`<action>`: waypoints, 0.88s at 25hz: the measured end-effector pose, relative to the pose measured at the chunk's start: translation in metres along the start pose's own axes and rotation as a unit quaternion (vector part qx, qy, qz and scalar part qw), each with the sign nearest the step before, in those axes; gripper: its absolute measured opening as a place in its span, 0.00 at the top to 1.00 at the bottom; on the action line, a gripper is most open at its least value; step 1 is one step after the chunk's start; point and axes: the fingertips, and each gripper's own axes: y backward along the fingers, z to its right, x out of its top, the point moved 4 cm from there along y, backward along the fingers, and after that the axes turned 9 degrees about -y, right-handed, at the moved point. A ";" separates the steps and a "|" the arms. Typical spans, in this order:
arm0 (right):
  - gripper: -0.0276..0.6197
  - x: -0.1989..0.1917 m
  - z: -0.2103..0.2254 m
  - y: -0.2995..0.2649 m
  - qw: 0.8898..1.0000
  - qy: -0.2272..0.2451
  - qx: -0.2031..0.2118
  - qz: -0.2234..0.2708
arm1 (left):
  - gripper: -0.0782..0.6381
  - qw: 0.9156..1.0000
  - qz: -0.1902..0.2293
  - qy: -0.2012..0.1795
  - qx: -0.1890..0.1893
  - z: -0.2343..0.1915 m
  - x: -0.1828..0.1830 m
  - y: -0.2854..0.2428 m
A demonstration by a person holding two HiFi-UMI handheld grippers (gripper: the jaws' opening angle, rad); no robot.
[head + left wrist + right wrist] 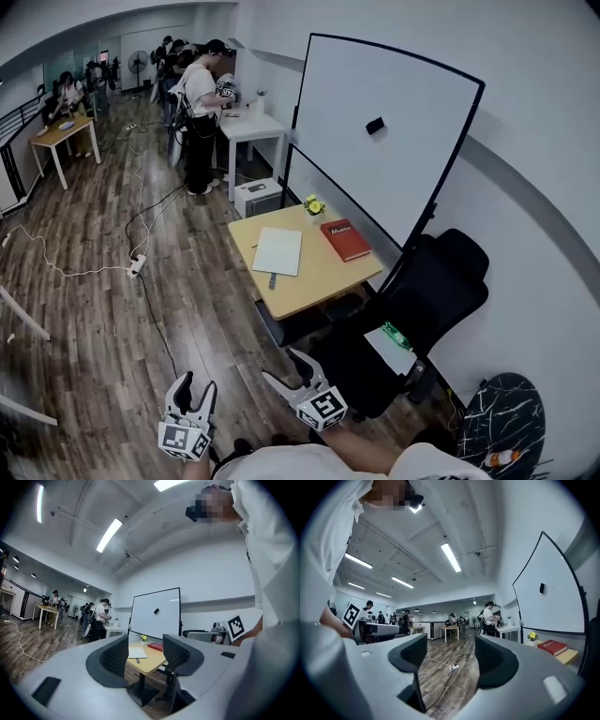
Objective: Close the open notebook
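The white notebook lies flat on the small wooden table, far ahead of both grippers, with a dark pen just in front of it. From the left gripper view the notebook appears between the jaws, far off. My left gripper and right gripper hang low near my body, well short of the table. Both are open and hold nothing. The left gripper points level at the table. The right gripper points level across the room floor.
A red book and a small flower pot sit on the table's far side. A whiteboard stands behind it, and a black office chair is at its right. Cables and a power strip lie on the wood floor. People stand at desks far back.
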 end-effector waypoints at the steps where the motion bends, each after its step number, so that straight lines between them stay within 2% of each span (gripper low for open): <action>1: 0.46 0.001 0.002 0.002 1.000 0.000 -0.002 0.001 | 0.59 1.000 -0.001 0.000 -0.001 0.002 0.000 0.000; 8: 0.46 0.002 0.016 0.015 1.000 -0.001 -0.015 0.001 | 0.59 1.000 -0.005 0.003 -0.002 0.014 -0.003 -0.002; 14: 0.46 0.005 0.024 0.022 1.000 -0.009 -0.009 0.001 | 0.59 1.000 -0.010 -0.002 -0.002 0.024 0.006 -0.008; 18: 0.46 0.006 0.032 0.029 1.000 -0.016 -0.011 0.001 | 0.59 1.000 -0.009 0.013 0.000 0.030 -0.003 -0.011; 22: 0.46 0.005 0.043 0.037 1.000 -0.024 -0.008 0.003 | 0.60 1.000 -0.013 0.010 -0.002 0.041 -0.002 -0.018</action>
